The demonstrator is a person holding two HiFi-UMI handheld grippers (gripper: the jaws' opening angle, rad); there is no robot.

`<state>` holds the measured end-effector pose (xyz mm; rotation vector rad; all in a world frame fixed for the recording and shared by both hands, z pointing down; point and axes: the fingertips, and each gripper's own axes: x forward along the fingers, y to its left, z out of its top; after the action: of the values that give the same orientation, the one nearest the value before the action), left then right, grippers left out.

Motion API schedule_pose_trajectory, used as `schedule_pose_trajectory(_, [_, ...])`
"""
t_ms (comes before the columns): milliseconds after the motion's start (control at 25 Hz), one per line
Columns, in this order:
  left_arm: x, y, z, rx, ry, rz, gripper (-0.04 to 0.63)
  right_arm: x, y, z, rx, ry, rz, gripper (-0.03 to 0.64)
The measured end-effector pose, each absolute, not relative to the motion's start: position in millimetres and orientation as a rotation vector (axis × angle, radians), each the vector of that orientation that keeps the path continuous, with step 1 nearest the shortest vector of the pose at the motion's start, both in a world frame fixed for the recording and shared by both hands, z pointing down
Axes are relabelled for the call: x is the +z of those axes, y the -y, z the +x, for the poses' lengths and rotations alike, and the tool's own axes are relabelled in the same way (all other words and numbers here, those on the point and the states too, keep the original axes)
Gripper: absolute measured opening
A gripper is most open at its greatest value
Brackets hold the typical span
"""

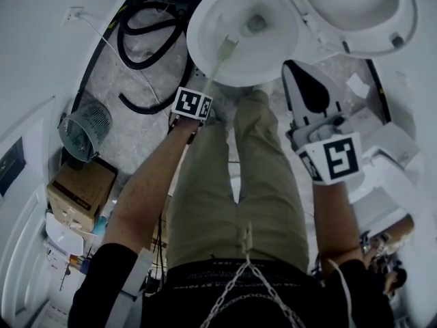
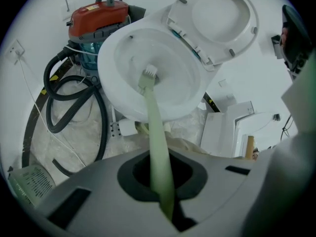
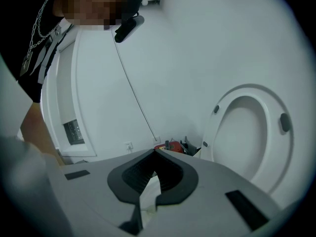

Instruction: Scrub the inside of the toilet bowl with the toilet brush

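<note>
The white toilet bowl point(image 1: 205, 26) stands at the top centre of the head view with its lid point(image 1: 362, 9) raised; the same bowl point(image 2: 118, 68) fills the left gripper view. A toilet brush with a pale green handle point(image 2: 157, 132) reaches into it, and its head point(image 2: 148, 75) rests against the inner wall, left of the drain. My left gripper point(image 2: 160, 174) is shut on that handle just below the rim. My right gripper point(image 1: 292, 67) hovers to the right of the bowl, apart from it. It point(image 3: 154, 153) points at the wall and lid, shut with a white paper scrap point(image 3: 147, 196) in its slit.
A red vacuum cleaner point(image 2: 98, 14) with a looped black hose point(image 2: 74, 98) sits left of the toilet. A wire basket point(image 1: 87, 128) and a cardboard box point(image 1: 76, 193) stand further left. White fixtures point(image 1: 382, 162) crowd the right side. The person's khaki trousers point(image 1: 239, 183) fill the middle.
</note>
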<state>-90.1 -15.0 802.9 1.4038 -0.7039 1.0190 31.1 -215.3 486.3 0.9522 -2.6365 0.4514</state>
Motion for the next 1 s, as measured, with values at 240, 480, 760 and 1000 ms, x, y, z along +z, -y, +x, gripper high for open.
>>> schedule_pose_trajectory(240, [806.6,38.9,-102.9,0.904,0.878,1.362,0.000,494.5,214.9,41.1,0.478,2.608,0.949,0.003])
schedule_pose_trajectory(480, [805.0,60.3,-114.3,0.891,0.964,1.367,0.000,492.9,221.4,43.5,0.459,2.624,0.943,0.003])
schedule_pose_trajectory(760, [806.9,93.2,-111.8,0.919,1.002,1.422,0.000,500.3,228.5,52.2,0.498,2.595,0.932,0.003])
schedule_pose_trajectory(1000, [798.5,113.5,-83.6,0.876,0.990,1.437,0.000,506.1,236.1,63.4,0.570,2.578,0.956,0.003])
